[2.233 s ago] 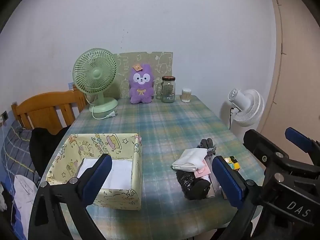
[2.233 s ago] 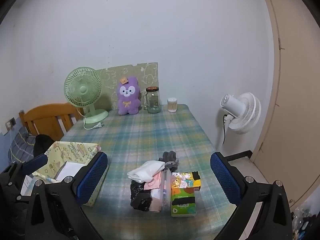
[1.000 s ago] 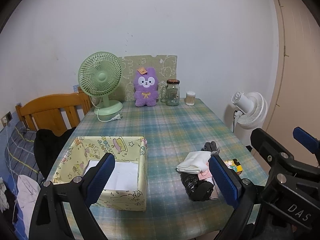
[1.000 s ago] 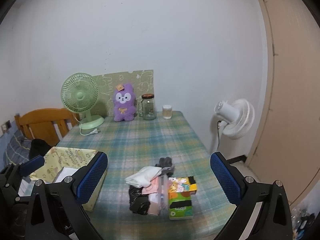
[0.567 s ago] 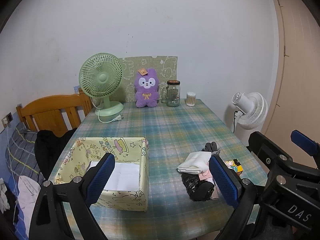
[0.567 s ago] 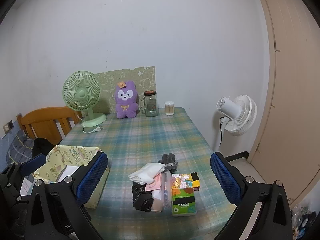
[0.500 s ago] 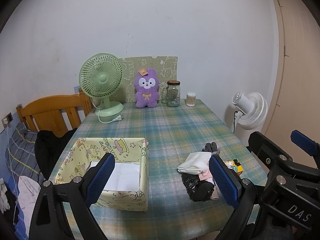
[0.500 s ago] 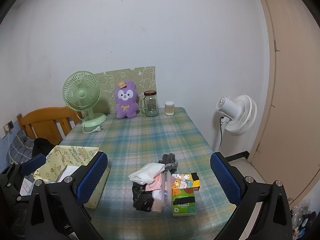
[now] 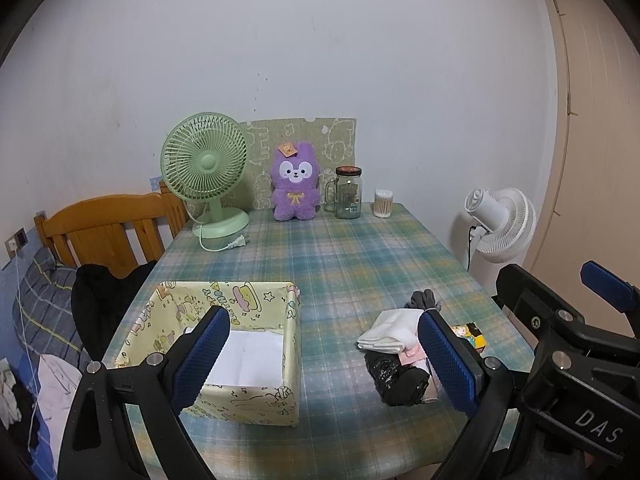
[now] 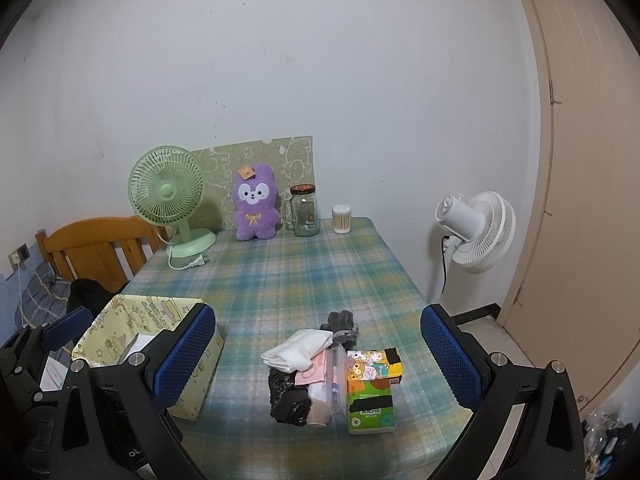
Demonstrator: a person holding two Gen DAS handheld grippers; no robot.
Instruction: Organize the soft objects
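The plaid-covered table (image 10: 280, 280) carried a yellow cartoon-print box (image 9: 256, 408) at its near left, open-topped, with white paper on its floor. Near right lay a pile of soft items (image 10: 308, 364): white folded cloth uppermost, grey gloves behind, black bundle in front, a tissue pack (image 10: 370, 396) touching its right side. The left gripper (image 9: 324, 356) and right gripper (image 10: 316, 354) hung above the near edge, jaws wide apart, holding nothing.

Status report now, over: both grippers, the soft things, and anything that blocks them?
Left gripper open, empty. Right gripper open, empty. Soft pile untouched on table, yellow box waiting at its left. Tissue pack touches the pile's right side.
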